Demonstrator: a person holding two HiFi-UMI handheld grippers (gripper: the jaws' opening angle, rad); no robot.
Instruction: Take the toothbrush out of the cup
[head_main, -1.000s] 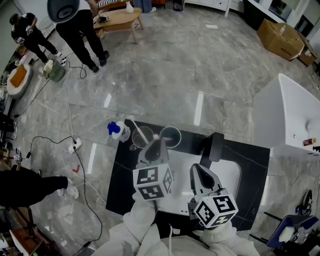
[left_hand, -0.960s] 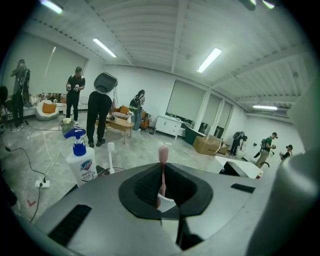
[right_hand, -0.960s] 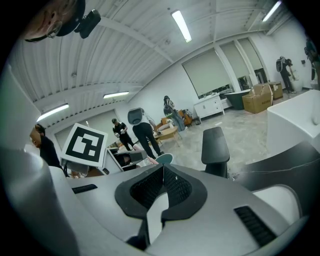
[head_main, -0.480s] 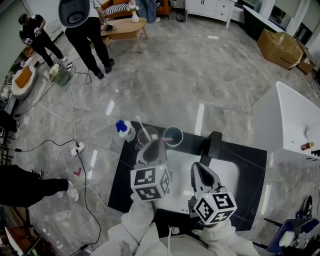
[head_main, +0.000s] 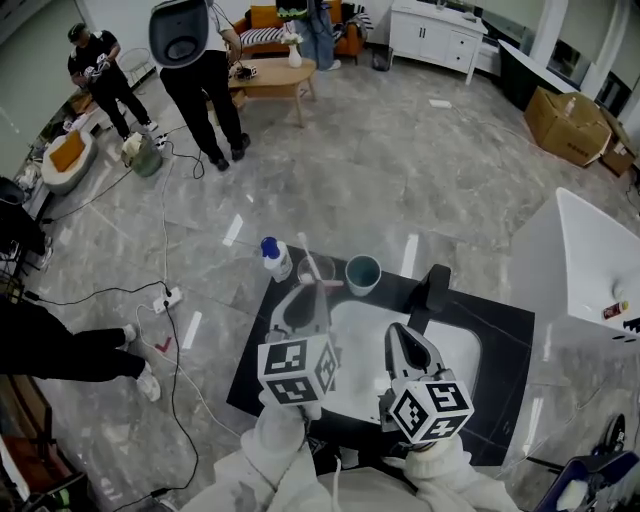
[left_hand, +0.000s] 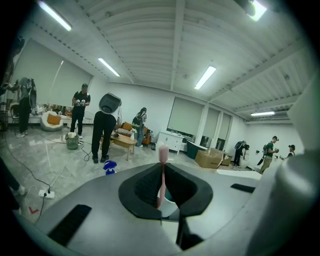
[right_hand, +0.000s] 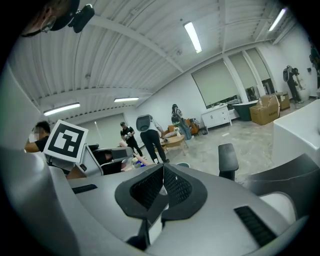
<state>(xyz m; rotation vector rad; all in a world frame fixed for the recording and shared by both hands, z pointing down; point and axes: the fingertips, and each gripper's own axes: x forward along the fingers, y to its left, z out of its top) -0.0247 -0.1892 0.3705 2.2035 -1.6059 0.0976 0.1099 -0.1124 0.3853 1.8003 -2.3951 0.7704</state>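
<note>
Glossy grey marble-patterned floor (head_main: 350, 160), low wooden coffee table (head_main: 270, 78), white sideboard (head_main: 435, 45), brown cardboard box (head_main: 575, 125), ribbed white ceiling (left_hand: 175, 35), strip lights (left_hand: 206, 76)

Left tongs (head_main: 316, 292) pinch the toothbrush (left_hand: 162, 153); right tongs (head_main: 400, 340) closed empty, both held side by side.

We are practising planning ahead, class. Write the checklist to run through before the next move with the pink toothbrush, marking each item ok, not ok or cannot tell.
1. Fingers of the left gripper closed on the pink toothbrush: ok.
2. Toothbrush upright in the grip, head up: ok.
3. Toothbrush's lower end clear of the teal cup: cannot tell.
4. Right gripper closed and empty, over the sink: ok.
5. Glass cup upright beside the left gripper: ok.
</note>
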